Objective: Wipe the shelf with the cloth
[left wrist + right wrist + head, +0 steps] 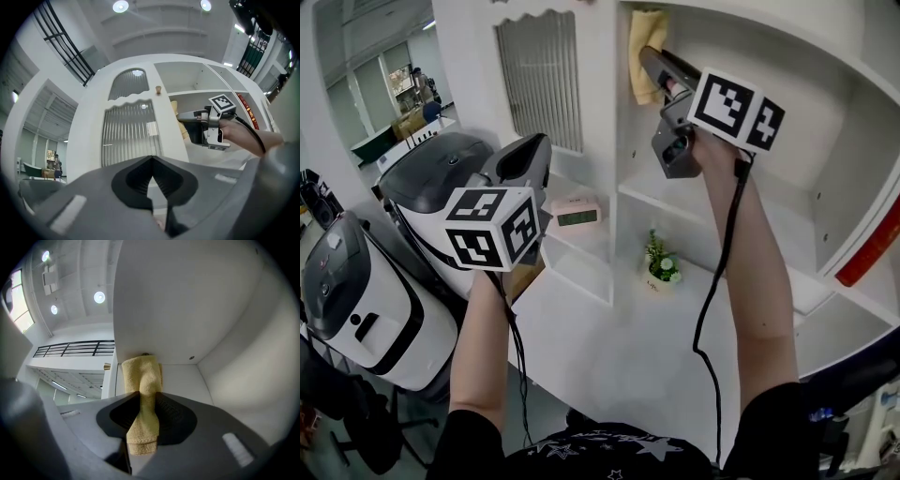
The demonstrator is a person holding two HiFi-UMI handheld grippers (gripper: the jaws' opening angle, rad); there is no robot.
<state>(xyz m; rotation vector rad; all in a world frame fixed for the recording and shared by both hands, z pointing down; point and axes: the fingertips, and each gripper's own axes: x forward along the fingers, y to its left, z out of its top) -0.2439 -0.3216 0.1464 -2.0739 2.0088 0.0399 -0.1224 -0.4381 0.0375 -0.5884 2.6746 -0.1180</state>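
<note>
A yellow cloth (644,45) is pinched in my right gripper (650,60), which is raised into the top compartment of the white shelf unit (787,103). The cloth presses against the compartment's upper left corner, by the side wall. In the right gripper view the cloth (142,380) runs between the jaws of that gripper (143,404) and bunches against the white panel (187,310). My left gripper (534,150) hangs lower at the left, away from the shelf, holding nothing. Seen from the left gripper view, its jaws (151,161) are shut, with the cloth (175,111) far off.
A small potted plant (660,266) stands in the lower compartment and a pink digital clock (577,213) on the ledge to its left. A ribbed glass door (539,75) is at upper left. Two black-and-white appliances (356,300) stand at the left. A red strip (868,251) shows at right.
</note>
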